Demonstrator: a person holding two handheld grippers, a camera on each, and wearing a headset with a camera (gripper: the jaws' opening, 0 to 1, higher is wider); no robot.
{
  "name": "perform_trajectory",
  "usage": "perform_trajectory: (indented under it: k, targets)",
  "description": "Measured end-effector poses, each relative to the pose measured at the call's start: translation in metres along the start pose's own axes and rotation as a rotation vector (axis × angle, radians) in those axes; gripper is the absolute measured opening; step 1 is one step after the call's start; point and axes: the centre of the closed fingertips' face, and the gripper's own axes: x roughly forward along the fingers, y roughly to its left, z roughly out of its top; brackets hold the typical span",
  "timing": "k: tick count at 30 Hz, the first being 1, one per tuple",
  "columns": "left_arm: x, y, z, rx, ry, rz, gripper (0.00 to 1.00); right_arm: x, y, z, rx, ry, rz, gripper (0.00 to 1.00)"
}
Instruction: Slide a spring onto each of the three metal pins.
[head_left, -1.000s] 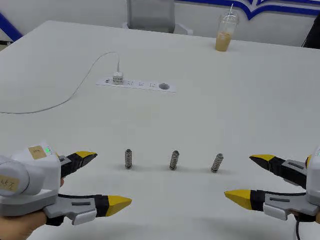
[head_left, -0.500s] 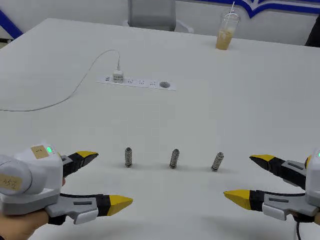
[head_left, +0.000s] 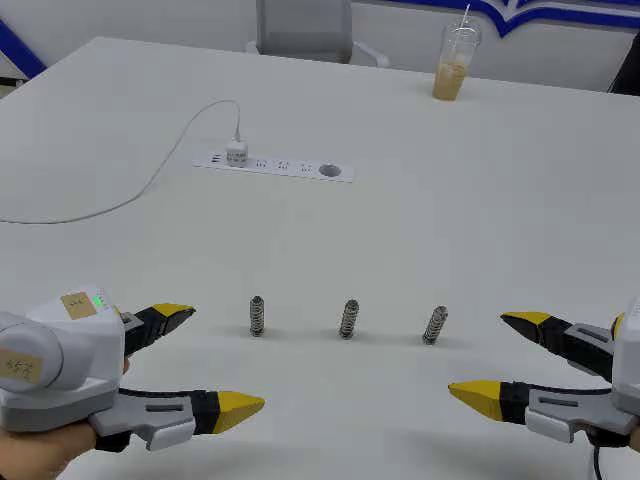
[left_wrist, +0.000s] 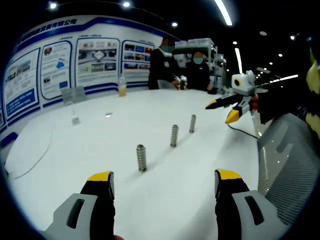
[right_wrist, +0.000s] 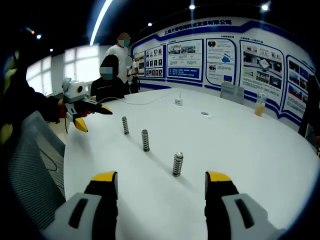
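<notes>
Three upright metal pins stand in a row on the white table, each with a spring around it: the left pin (head_left: 257, 316), the middle pin (head_left: 348, 319) and the right pin (head_left: 434, 325). My left gripper (head_left: 212, 358) is open at the lower left, level with the row, with nothing between its yellow-tipped jaws. My right gripper (head_left: 494, 354) is open at the lower right and also holds nothing. In the left gripper view the nearest pin (left_wrist: 142, 158) rises ahead of the left gripper (left_wrist: 164, 181). In the right gripper view the nearest pin (right_wrist: 177, 164) stands ahead of the right gripper (right_wrist: 161, 182).
A white power strip (head_left: 272, 167) with a plugged charger and a cable (head_left: 140, 190) lies farther back. A plastic cup of iced drink (head_left: 452, 66) stands at the far edge by a grey chair (head_left: 305, 27). Two people (right_wrist: 114, 65) stand past the table's left end.
</notes>
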Motion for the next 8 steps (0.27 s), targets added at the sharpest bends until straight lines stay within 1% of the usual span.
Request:
perform_trajectory:
  k: [8]
  targets:
    - [-0.0002, -0.0004, 0.0004, 0.001, 0.001, -0.001, 0.84, -0.0002, -0.0015, 0.0001, 0.001, 0.0, -0.002, 0.72]
